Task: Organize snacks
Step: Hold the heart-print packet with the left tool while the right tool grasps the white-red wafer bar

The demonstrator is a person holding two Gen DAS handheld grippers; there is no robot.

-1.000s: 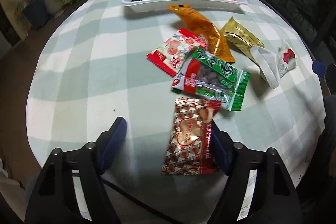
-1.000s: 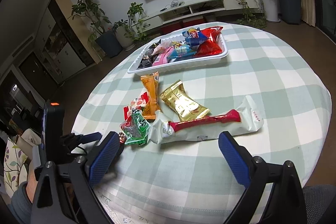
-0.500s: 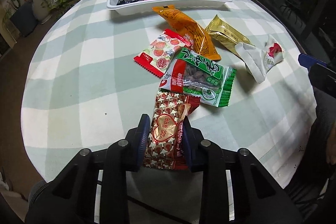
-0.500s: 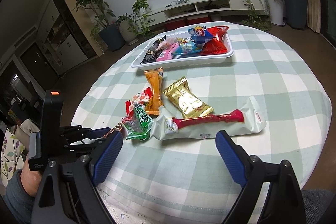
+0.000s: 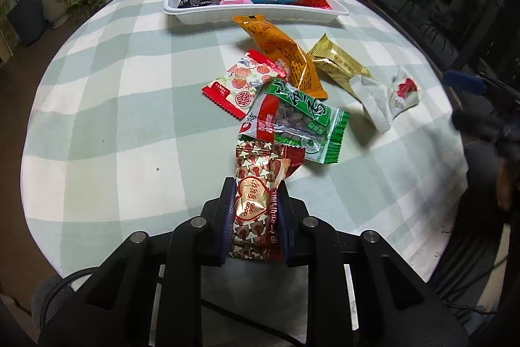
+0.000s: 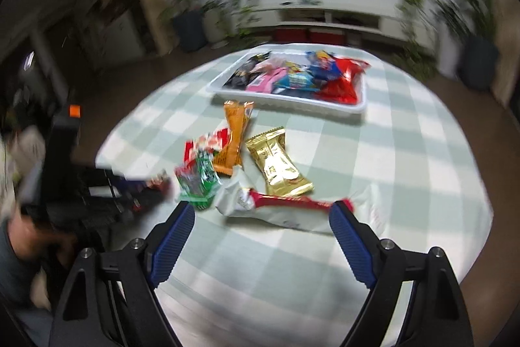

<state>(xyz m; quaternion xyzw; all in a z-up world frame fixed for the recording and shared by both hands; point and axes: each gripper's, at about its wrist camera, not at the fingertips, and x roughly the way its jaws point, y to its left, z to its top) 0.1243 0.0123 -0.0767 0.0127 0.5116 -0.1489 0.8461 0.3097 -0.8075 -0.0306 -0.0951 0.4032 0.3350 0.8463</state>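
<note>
1. The left gripper (image 5: 254, 217) has its fingers clenched on the red-and-gold snack packet (image 5: 258, 200), near the front edge of the checked surface (image 5: 113, 119).
2. The packet's far end touches the green packet (image 5: 299, 119) beyond it.
3. The right gripper (image 6: 265, 236) has its fingers spread wide, grasping nothing, just before the long white packet (image 6: 282, 207).
4. The white tray (image 5: 253, 15) of snacks sits at the far side.

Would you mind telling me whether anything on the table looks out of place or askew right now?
Nothing looks spilled or damaged. Five packets lie loose and overlapping outside the white tray, such as the green packet on the strawberry packet. The left gripper pinches the red heart packet.
</note>
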